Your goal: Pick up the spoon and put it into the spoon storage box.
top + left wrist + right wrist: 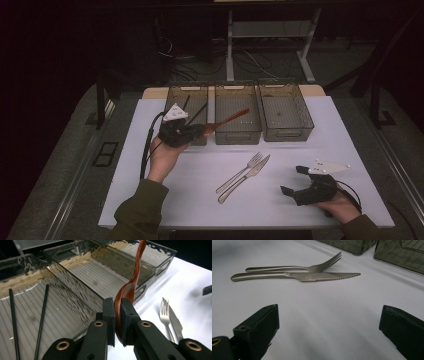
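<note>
The wooden spoon [128,290] is held by its bowl, pinched edge-on between the fingers [109,315] of the left gripper [196,131], with its handle reaching out over the middle tray [238,131]. Gripping the bowl rather than the handle leaves the long end free to lead the way into a tray — judging by the pose, the spoon is being carried toward one of the compartments for sorting. It hangs clear of the tabletop [200,200], above the wall between the left tray [175,95] and the middle one; which of the two it is meant for cannot be told yet.

The left tray already holds a pair of black chopsticks [41,322], lying roughly side by side along its ribbed floor, which suggests one kind of utensil per tray. The right tray [287,132] looks bare apart from a small speck.

On the tabletop, a steel fork [294,267] and a serrated table knife [297,276] lie just beside each other, handles toward the person — apparently waiting their turn. The right gripper [297,181] rests low near them in the person's hand, its fingers spread wide on nothing, aimed toward the pair and well placed for a pick-up.
</note>
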{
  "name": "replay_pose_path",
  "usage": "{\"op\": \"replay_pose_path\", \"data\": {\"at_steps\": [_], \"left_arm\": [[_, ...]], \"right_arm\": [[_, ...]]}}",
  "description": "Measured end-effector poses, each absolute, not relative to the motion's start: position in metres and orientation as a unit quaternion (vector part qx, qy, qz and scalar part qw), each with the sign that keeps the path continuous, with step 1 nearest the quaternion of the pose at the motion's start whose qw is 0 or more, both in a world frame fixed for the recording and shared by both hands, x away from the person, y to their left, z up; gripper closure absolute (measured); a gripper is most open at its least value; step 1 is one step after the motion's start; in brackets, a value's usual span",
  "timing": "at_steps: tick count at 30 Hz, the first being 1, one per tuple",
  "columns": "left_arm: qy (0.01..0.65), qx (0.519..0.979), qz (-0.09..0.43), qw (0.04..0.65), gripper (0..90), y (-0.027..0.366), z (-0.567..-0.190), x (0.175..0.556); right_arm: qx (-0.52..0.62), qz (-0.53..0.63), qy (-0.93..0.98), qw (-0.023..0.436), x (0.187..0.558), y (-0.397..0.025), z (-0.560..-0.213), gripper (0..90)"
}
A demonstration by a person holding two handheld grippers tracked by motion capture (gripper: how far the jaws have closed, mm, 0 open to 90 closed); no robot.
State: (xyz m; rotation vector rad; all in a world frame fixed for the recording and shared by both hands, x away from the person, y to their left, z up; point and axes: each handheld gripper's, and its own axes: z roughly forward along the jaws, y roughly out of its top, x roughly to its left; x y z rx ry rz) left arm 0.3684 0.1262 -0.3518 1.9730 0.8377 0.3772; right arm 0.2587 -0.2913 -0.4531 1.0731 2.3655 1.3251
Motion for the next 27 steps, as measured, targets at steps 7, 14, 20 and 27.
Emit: {"op": "replay_pose_path", "data": {"at_steps": [7, 14, 20, 27], "left_arm": [[0.348, 0.801, 0.168, 0.457, 82.9, 0.113, -0.345, 0.383], [0.358, 0.8, 0.178, 0.448, 82.9, 0.095, -0.342, 0.399], [0.364, 0.798, 0.185, 0.442, 82.9, 0.081, -0.343, 0.412], [0.371, 0.801, 0.19, 0.429, 82.9, 0.066, -0.349, 0.425]], "right_arm": [[0.366, 0.452, 0.805, 0.113, 0.258, -0.291, -0.453, 2.3], [0.366, 0.453, 0.805, 0.113, 0.258, -0.292, -0.453, 2.3], [0.365, 0.454, 0.805, 0.114, 0.258, -0.293, -0.452, 2.3], [0.365, 0.455, 0.804, 0.114, 0.257, -0.293, -0.451, 2.3]]}}
